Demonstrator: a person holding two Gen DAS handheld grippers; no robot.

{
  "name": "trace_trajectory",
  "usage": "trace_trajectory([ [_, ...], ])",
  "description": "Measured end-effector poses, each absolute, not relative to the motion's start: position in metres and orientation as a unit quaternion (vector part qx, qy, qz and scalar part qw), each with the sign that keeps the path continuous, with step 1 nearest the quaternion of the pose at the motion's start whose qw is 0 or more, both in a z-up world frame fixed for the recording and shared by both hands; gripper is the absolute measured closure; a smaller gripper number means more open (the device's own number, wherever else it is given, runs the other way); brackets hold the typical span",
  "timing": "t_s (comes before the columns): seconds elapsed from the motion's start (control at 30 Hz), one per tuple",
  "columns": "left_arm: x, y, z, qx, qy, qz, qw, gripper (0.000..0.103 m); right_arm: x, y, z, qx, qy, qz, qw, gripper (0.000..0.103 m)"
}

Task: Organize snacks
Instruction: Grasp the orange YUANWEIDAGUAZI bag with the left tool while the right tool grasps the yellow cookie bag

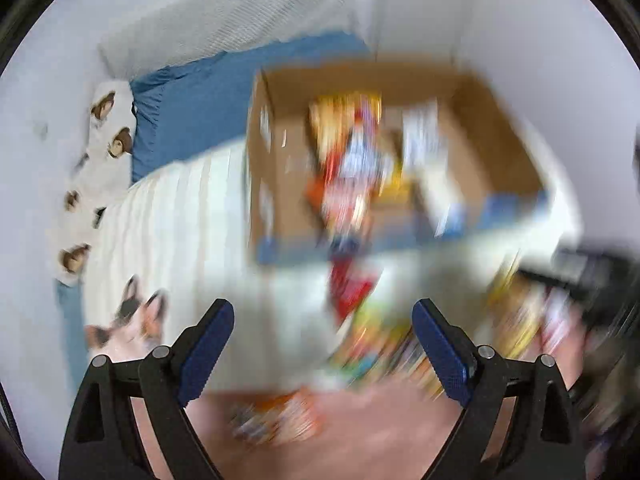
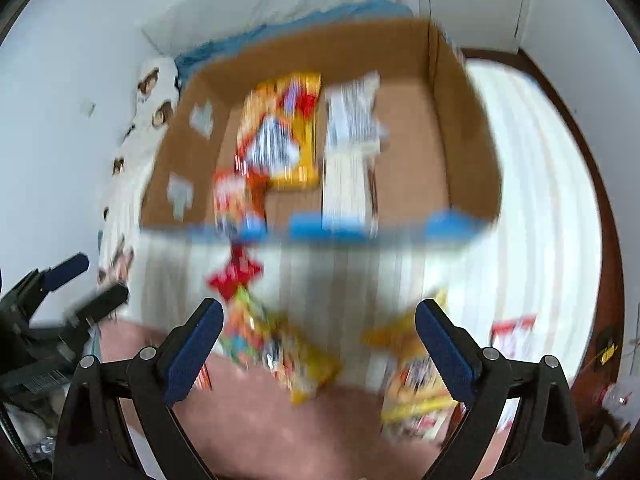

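Both views are motion-blurred. An open cardboard box (image 1: 280,152) (image 2: 460,128) with a blue front edge stands on a white striped bed. Inside lie a yellow-and-red snack bag (image 2: 284,132) (image 1: 348,148) and a white packet (image 2: 352,136) (image 1: 424,140). A red packet (image 2: 236,276) (image 1: 352,288) lies in front of the box. More colourful snack packets (image 2: 280,352) (image 1: 380,348) lie near the bed's front edge, and yellow ones (image 2: 416,392) at the right. My left gripper (image 1: 323,348) is open and empty above the loose snacks. My right gripper (image 2: 319,348) is open and empty too.
A pink blanket (image 2: 260,432) covers the near bed edge. A blue sheet (image 1: 208,100) and a patterned pillow (image 1: 100,168) lie at the left, with a cat-print cushion (image 1: 128,328). White walls stand behind. The left gripper shows in the right wrist view (image 2: 64,280).
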State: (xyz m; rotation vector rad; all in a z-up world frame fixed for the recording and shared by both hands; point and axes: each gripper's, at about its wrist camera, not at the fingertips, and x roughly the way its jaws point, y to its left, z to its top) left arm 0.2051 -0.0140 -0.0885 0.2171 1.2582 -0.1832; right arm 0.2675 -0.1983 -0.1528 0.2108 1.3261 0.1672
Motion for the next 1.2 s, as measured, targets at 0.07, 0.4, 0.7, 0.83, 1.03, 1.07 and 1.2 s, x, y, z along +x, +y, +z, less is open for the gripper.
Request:
trace_trajectory([
  [0.07,0.178,-0.013,-0.125,0.161,0.616,-0.102,0.764,0.012,0.248,-0.191,-0.176,0.089,0.634,0.084,0.763,0.004],
  [0.4,0.129,0.010,-0.247,0.342,0.679,-0.111,0.640,0.011,0.196,-0.175,-0.237,0.089,0.680,0.085,0.723,0.004],
  [0.7,0.186,0.001,-0.240,0.225,0.690,-0.096,0.681,0.027,0.189,-0.204,-0.228,0.105,0.666,0.040,0.737,0.004],
  [0.83,0.221,0.029,-0.229,0.023,0.719,-0.044,0.693,0.027,0.198,-0.246,-0.224,0.127,0.655,-0.005,0.745,0.004],
  [1.03,0.236,0.044,-0.227,-0.116,0.727,-0.032,0.676,0.027,0.221,-0.271,-0.257,0.111,0.675,-0.002,0.730,0.004],
  [1.07,0.235,0.043,-0.228,-0.111,0.729,-0.034,0.675,0.027,0.224,-0.268,-0.265,0.101,0.682,0.004,0.724,0.004],
  [1.2,0.232,0.032,-0.224,-0.064,0.733,-0.042,0.676,0.027,0.228,-0.261,-0.286,0.079,0.699,0.000,0.711,0.026],
])
